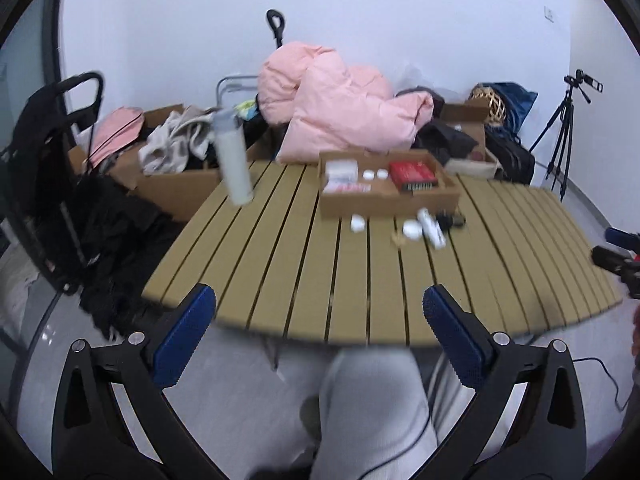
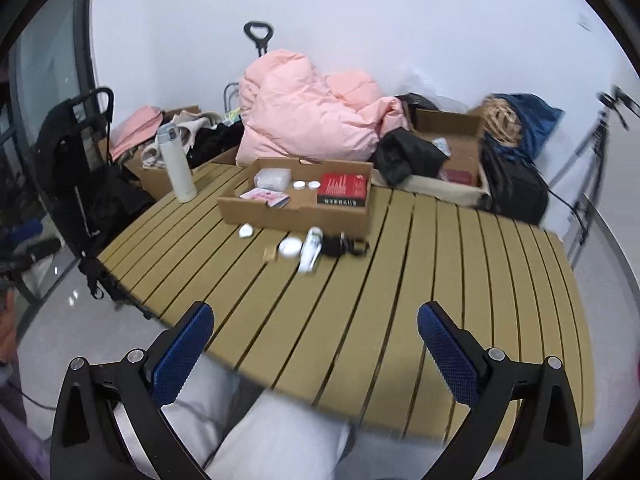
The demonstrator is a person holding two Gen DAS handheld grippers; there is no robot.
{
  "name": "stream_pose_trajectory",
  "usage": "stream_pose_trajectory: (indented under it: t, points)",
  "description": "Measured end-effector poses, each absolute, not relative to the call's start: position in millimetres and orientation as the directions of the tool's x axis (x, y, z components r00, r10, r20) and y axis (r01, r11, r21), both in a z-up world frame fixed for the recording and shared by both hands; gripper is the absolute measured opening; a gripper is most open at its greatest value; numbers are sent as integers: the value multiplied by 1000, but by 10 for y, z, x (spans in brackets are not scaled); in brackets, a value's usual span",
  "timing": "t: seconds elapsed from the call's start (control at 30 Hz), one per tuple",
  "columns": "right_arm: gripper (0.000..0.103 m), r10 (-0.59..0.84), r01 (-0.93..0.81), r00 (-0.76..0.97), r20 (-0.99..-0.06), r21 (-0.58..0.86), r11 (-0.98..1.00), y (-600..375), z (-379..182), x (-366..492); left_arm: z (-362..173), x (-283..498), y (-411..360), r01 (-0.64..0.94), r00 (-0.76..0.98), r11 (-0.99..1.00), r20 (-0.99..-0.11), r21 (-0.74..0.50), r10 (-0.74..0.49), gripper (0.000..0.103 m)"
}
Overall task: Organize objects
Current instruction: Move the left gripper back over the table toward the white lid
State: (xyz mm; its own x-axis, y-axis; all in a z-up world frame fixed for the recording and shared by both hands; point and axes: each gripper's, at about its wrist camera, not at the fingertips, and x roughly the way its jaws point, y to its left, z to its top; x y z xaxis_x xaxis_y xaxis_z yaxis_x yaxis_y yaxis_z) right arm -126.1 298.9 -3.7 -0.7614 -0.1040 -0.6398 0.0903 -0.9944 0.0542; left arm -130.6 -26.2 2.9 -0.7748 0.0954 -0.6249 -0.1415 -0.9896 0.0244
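Holding both grippers, left (image 1: 319,300) and right (image 2: 315,318), spread and empty, you risk scattering the small white round jar (image 2: 290,247) at twelve o'clock against the shallow brown cardboard tray (image 2: 296,216).

The right gripper (image 2: 316,344) hangs at 6 o'clock over the near edge of the slatted desk (image 2: 400,320), jaws spread wide with nothing between them. Toward 12 o'clock a shallow cardboard tray (image 2: 296,216) holds a red box (image 2: 344,189). Just before it lie a white tube (image 2: 311,249) and a round white jar (image 2: 289,247). At 10 o'clock stands a white bottle (image 2: 178,164).
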Motion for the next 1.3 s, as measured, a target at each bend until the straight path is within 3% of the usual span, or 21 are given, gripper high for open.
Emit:
stream_pose_trajectory:
  t: [0.17,0.23,0.33,0.47,0.5,0.57,0.6,0.63,0.7,1.0,1.17,1.3]
  points:
    - [103,-223,111,-800,-558,227,-968,2855,-249,-622,-126,-898,-206,-184,-785,-982,-607,41,122,103]
    - [103,-222,123,-778,-587,204,-971,2734,-287,-638,-56,-886,-152,-191,-796,-980,-593,58,120,103]
    - [103,-193,127,-807,-558,155,-980,2609,-209,-598,18,-793,-163,-194,-818,-980,-557,37,141,103]
    - [103,-197,155,-799,-569,121,-980,2499,-248,-619,-48,-808,-167,-187,-806,-982,-576,35,133,103]
    - [101,-211,166,-789,-577,131,-977,2488,-298,-622,-72,-826,-167,-187,-801,-982,-583,30,135,103]
    - [76,-239,176,-777,-582,164,-971,2505,-360,-622,-122,-865,-161,-192,-789,-981,-598,20,142,103]
    - [70,-248,178,-773,-583,175,-968,2518,-388,-634,-142,-894,-154,-190,-786,-982,-602,16,143,103]
    - [66,-236,166,-777,-584,173,-971,2527,-416,-648,-167,-939,-146,-190,-782,-982,-607,12,143,103]
    - [66,-210,152,-777,-594,147,-977,2529,-486,-717,-224,-1042,-120,-191,-776,-982,-614,9,145,103]
    - [66,-183,134,-762,-621,125,-983,2719,-831,-1556,-469,-2063,283,-189,-749,-982,-649,13,135,103]
    - [66,-202,119,-736,-646,170,-978,2900,-1117,-2486,-765,-2888,424,-182,-664,-982,-730,-50,160,101]
    - [66,-235,106,-693,-682,226,-968,3040,-1335,-3025,-1092,-3671,564,-147,-602,-986,-784,-73,148,82]
